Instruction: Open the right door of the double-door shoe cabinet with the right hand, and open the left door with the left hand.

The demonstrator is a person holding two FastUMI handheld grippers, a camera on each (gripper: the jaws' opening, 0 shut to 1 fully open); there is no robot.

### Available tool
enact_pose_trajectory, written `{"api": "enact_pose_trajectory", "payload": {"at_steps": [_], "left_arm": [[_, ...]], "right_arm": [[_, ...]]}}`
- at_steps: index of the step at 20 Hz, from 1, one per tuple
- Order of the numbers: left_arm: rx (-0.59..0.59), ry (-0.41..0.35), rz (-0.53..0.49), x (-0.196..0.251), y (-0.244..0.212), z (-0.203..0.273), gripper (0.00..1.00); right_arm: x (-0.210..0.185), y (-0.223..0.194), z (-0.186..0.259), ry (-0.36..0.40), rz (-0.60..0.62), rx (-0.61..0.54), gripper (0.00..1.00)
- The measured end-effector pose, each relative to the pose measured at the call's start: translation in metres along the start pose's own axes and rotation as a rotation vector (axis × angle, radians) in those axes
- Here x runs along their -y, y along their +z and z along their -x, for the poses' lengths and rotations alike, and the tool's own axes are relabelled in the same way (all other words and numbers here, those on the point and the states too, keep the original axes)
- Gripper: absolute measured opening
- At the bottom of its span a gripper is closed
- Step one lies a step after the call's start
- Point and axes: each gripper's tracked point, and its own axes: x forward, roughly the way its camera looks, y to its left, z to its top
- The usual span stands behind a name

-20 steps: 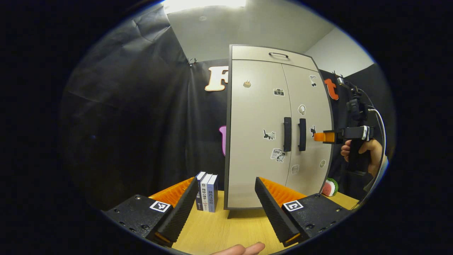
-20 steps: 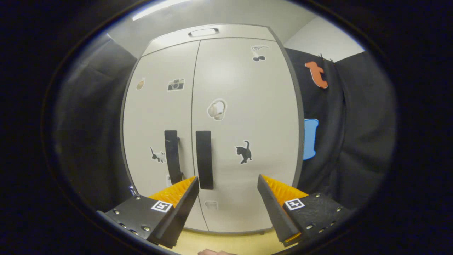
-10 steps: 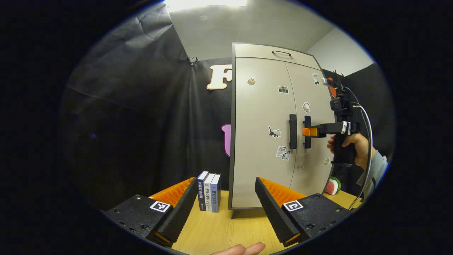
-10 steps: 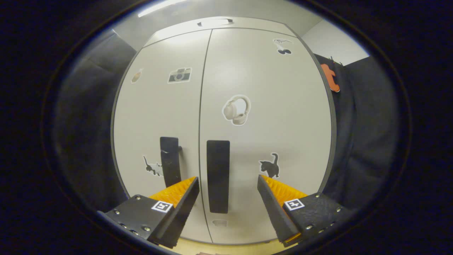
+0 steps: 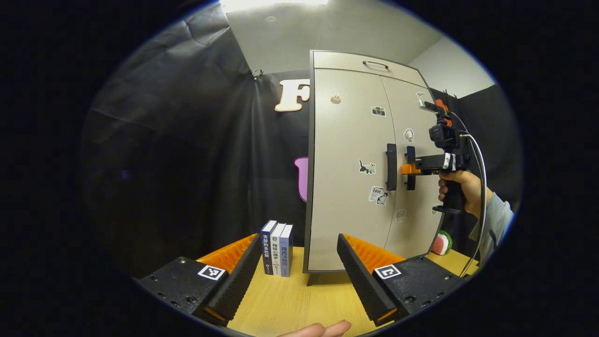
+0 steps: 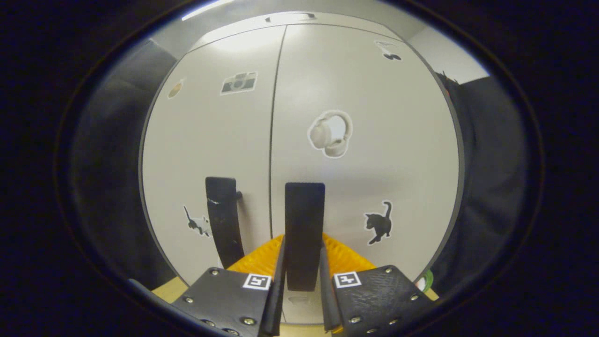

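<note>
A grey double-door shoe cabinet [image 5: 346, 164] stands on the wooden table with both doors shut. In the right gripper view my right gripper [image 6: 302, 281] is shut on the right door's black handle [image 6: 304, 220], one finger on each side. The left door's black handle [image 6: 222, 224] hangs just left of it. In the left gripper view the right gripper [image 5: 408, 169], held by a hand [image 5: 461, 187], sits at the right handle [image 5: 411, 161]. My left gripper [image 5: 299, 267] is open, low over the table, well short of the left handle [image 5: 391, 166].
Three upright books [image 5: 277, 255] stand on the wooden table [image 5: 290, 304] just left of the cabinet. A watermelon-slice toy [image 5: 444, 244] lies by the cabinet's right foot. A cable [image 5: 482, 187] hangs from the right gripper. Fingertips [image 5: 323, 330] show at the bottom edge.
The right gripper moved in to the right door handle and shut on it. The left gripper stayed open and shifted only slightly.
</note>
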Motion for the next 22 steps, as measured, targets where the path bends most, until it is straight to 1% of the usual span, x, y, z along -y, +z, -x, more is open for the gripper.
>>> {"api": "enact_pose_trajectory", "payload": {"at_steps": [1,3,4,5,8,11,15,19,22], "left_arm": [[0.003,-0.003,0.003,0.002,0.001,0.001,1.0],[0.009,-0.002,0.005,0.004,0.004,0.001,1.0],[0.01,0.0,0.004,0.005,0.006,0.001,1.0],[0.008,0.003,0.003,0.006,0.006,0.0,0.99],[0.01,0.005,-0.001,0.01,0.01,0.004,1.0],[0.039,-0.003,0.012,0.015,0.019,0.008,1.0],[0.045,-0.012,0.029,0.022,0.026,0.017,0.99],[0.048,-0.008,0.013,0.029,0.031,0.027,1.0],[0.056,-0.022,0.007,0.04,0.035,0.034,0.99]], "right_arm": [[0.0,-0.003,-0.006,0.0,-0.025,-0.018,0.29],[0.002,-0.005,-0.004,0.015,-0.07,-0.045,0.29],[0.001,-0.004,-0.007,0.023,-0.066,-0.047,0.19],[0.003,-0.005,-0.005,0.026,-0.041,-0.051,0.19],[0.002,-0.006,-0.002,0.04,-0.038,-0.056,0.2],[0.003,-0.004,0.004,0.049,-0.035,-0.061,0.19],[0.005,-0.002,0.014,0.092,-0.039,-0.058,0.19],[0.011,-0.002,0.029,0.125,-0.056,-0.057,0.19],[0.017,-0.004,0.044,0.144,-0.065,-0.052,0.19]]}}
